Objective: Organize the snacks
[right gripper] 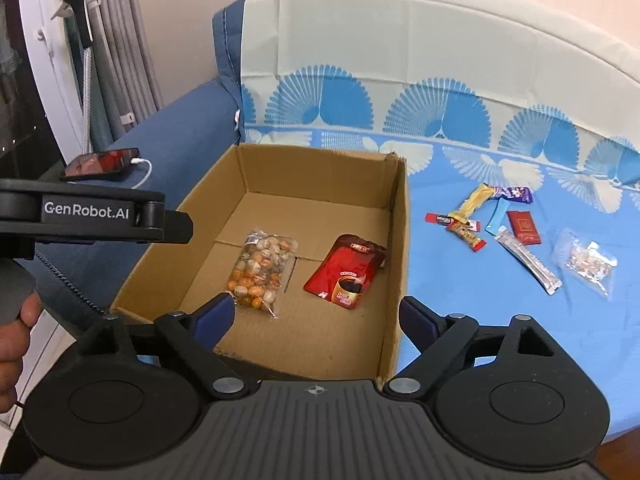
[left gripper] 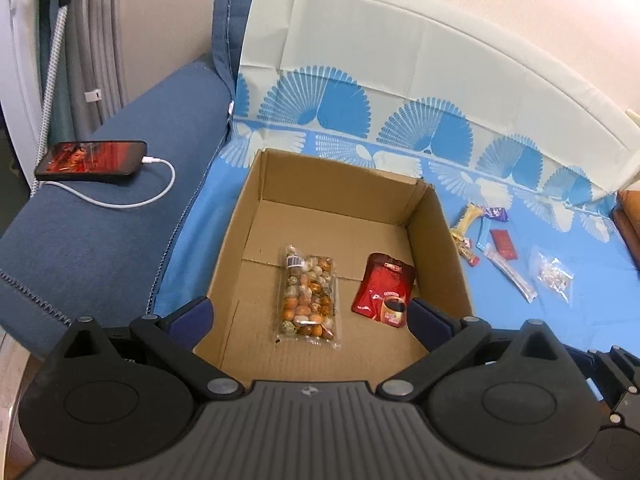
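cardboard box (left gripper: pixel 440 240) sat open on the blue patterned cloth (left gripper: pixel 560 320), used here as the ref point for everything else. inside it, on the floor, lay 2 snacks: a clear bag of orange & white nuts (left gripper: pixel 308 296) abt mid-floor, & a red coffee pouch (left gripper: pixel 382 286) just beside it, nearer the box's right wall. the 2 were close but apart, both lying flat.

left gripper (left gripper: pixel 308 316) hung over the near edge of the box w/ jaws spread wide, nothing betw them; the nut bag showed in the gap below but no pad touched it. right gripper (right gripper: pixel 318 316) was also over the box's near edge, jaws wide apart & holding nothing; its right finger (right gripper: pixel 416 318) sat outside the right wall.

right of the box, on the cloth, a loose scatter of snacks: a yellow wrapper (right gripper: pixel 476 198), purple wrapper (right gripper: pixel 516 194), small red packet (right gripper: pixel 523 227), a silver stick pack (right gripper: pixel 528 260) & a clear bag (right gripper: pixel 586 264) furthest out. all well apart from the box.

left of the box, a phone (left gripper: pixel 90 160) w/ white cable (left gripper: pixel 160 184) lay on the blue sofa arm (left gripper: pixel 100 240). a hand (right gripper: pixel 16 336) gripped the left tool's handle in the right wrist view.
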`<state>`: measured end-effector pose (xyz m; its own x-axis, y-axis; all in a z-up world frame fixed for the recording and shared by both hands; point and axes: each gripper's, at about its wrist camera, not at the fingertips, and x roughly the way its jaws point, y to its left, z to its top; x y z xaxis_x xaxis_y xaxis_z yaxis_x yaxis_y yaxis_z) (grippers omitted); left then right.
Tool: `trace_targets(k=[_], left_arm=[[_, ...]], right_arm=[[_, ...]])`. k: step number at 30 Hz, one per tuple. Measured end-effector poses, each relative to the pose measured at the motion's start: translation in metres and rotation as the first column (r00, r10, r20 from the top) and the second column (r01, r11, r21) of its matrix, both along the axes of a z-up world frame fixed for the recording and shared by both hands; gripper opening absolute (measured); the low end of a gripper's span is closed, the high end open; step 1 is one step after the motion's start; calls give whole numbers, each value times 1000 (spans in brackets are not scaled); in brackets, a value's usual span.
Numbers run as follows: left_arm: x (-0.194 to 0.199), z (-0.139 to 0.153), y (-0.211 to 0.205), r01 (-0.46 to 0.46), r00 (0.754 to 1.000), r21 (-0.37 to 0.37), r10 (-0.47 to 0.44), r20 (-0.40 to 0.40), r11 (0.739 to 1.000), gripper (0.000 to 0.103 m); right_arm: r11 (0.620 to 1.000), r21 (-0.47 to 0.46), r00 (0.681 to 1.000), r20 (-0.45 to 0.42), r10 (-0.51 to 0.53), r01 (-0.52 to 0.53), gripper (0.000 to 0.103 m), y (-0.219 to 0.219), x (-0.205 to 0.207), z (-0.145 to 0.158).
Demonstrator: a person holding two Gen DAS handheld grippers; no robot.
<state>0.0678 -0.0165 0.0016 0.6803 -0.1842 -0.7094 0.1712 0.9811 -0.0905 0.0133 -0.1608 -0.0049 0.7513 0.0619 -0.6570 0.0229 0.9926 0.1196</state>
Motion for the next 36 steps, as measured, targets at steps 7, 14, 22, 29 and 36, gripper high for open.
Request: trace_targets(k=[7,14,22,29,36], left_arm=[[-38,6,2,11,999,44,-13,51,999,103],[-57,14,7,4,997,39,-7,80,999,103],[-64,18,6,10,995,38,-13,98,999,103],[-65,15,5,21,995,44,-25,94,999,103],[-62,14,7,21,996,39,-24,88,999,103]], right_arm=[[1000,-13,999,50,-7,8,94,3,-35,14],[1000,-15,996,86,3,-1,95,6,-55,23],[1000,-5,995,104,-13,14,96,2,-63,26],[1000,-4,995,97,-11,12,97,5,-62,25],[1000,-6,996,92,-10,11,97,5,-60,24]])
